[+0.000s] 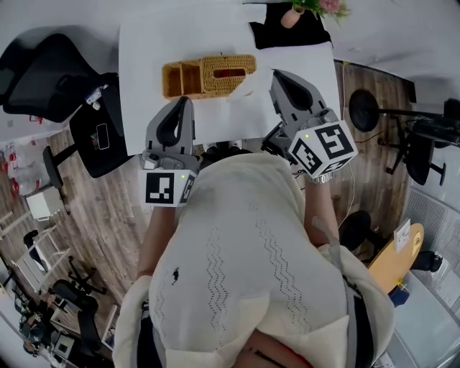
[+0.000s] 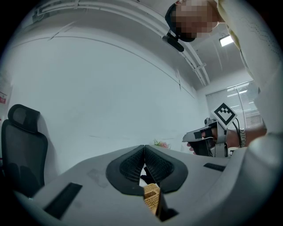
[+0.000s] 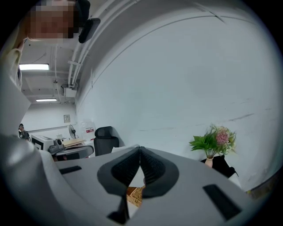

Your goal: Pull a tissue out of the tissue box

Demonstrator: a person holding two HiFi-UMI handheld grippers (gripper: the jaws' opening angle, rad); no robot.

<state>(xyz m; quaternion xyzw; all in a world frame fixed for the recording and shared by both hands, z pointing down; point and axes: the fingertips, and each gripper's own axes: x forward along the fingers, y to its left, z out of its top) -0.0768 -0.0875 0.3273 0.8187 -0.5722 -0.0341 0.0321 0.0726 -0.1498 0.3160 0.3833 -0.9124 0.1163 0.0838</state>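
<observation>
A woven wicker tissue box (image 1: pixel 215 75) stands on the white table (image 1: pixel 154 43), its dark slot facing up. A white tissue (image 1: pixel 250 88) hangs in the air just right of the box, and my right gripper (image 1: pixel 275 74) is shut on its upper corner. In the right gripper view the jaws (image 3: pixel 140 148) meet at the tip, with white tissue (image 3: pixel 138 174) and a bit of the box (image 3: pixel 135 194) showing below them. My left gripper (image 1: pixel 188 100) is shut and holds nothing, just in front of the box's left end; the box (image 2: pixel 151 196) shows under its jaws (image 2: pixel 144 146).
A flower vase (image 1: pixel 293 14) stands on a black cloth (image 1: pixel 287 34) at the table's far right. Black office chairs (image 1: pixel 43 72) stand left of the table. The table's near edge runs just under both grippers. A fan stand (image 1: pixel 366 108) is on the right.
</observation>
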